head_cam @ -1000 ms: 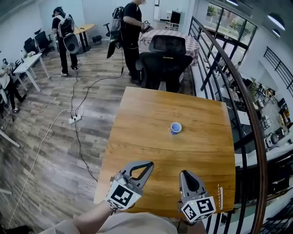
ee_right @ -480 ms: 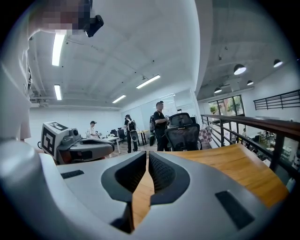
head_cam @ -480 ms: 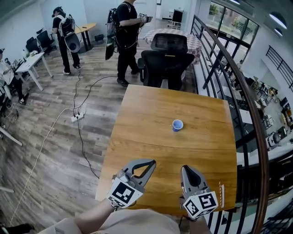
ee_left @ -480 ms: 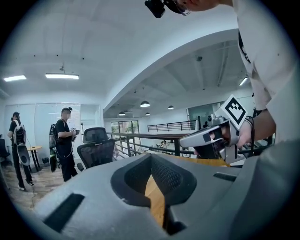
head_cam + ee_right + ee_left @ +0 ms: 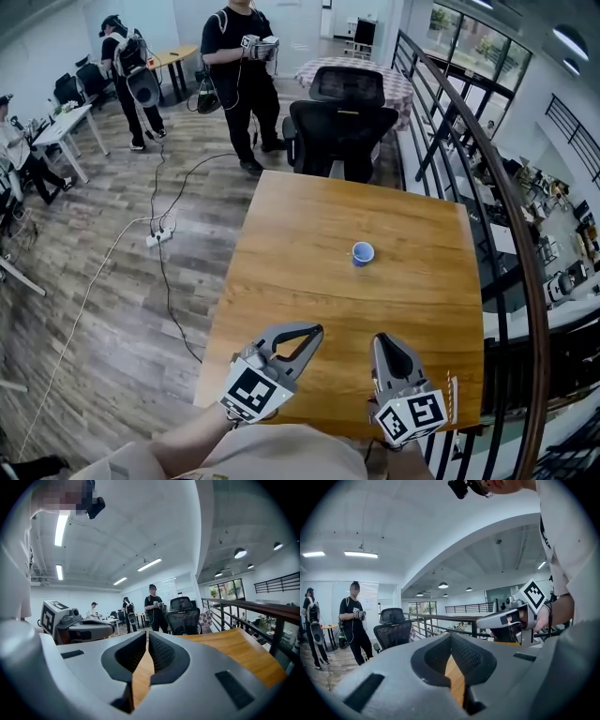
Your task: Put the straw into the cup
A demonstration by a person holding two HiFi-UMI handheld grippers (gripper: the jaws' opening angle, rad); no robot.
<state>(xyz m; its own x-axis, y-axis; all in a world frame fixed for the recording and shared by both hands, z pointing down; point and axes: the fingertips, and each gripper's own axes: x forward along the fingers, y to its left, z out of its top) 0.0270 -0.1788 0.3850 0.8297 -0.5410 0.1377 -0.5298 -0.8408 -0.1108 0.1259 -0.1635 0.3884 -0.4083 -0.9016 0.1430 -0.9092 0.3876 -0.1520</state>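
Observation:
A small blue cup point(image 5: 363, 253) stands upright near the middle of the wooden table point(image 5: 300, 234), right of centre. A thin pale straw point(image 5: 449, 397) lies near the table's front right corner, just right of my right gripper point(image 5: 382, 337). My left gripper point(image 5: 317, 329) hovers over the front edge, about level with the right one. Both are well short of the cup and both are shut on nothing. In the left gripper view the jaws of the left gripper point(image 5: 450, 636) meet at the tips. The right gripper view shows the right gripper point(image 5: 147, 633) the same way. Neither gripper view shows the cup or straw.
A black office chair point(image 5: 339, 127) stands at the table's far edge. A dark railing point(image 5: 487, 187) runs along the right side. A person in black point(image 5: 239, 66) stands beyond the chair. A cable and power strip point(image 5: 155, 239) lie on the floor to the left.
Both grippers have stayed almost where they were, shut. The person in black behind the chair has stepped left and turned to face this way.

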